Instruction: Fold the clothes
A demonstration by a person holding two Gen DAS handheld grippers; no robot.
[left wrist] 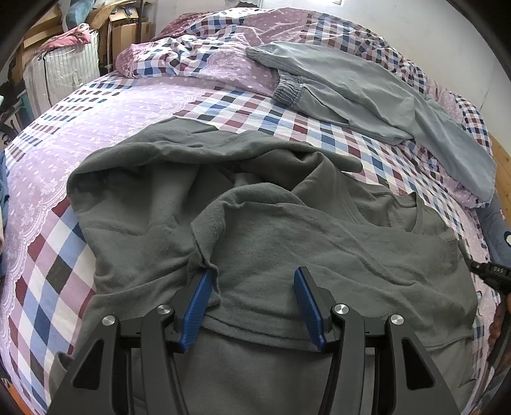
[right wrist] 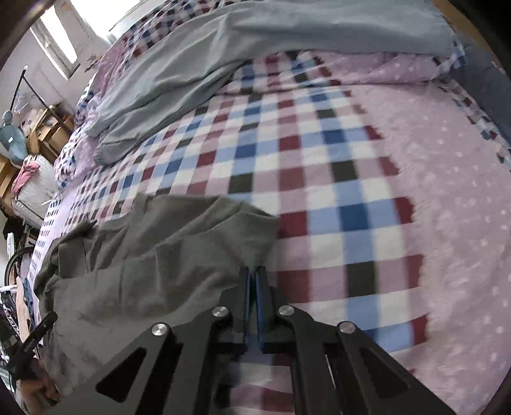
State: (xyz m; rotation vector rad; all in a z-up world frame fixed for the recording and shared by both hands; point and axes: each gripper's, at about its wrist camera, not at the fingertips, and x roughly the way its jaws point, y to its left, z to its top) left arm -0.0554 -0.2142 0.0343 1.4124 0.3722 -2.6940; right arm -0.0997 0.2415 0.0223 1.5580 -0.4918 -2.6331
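Where the checked bedspread covers the whole bed, a crumpled grey shirt lies spread at its near edge, with light grey trousers farther back. The left gripper hovers over the shirt, jaws apart, grasping nothing. The right gripper is clenched at the shirt's edge; whether cloth is pinched, I cannot tell.

A checked pink, blue and maroon bedspread stretches ahead of the claw. Far ahead and left of it stand cardboard boxes beside a white ribbed suitcase with pink cloth on top.
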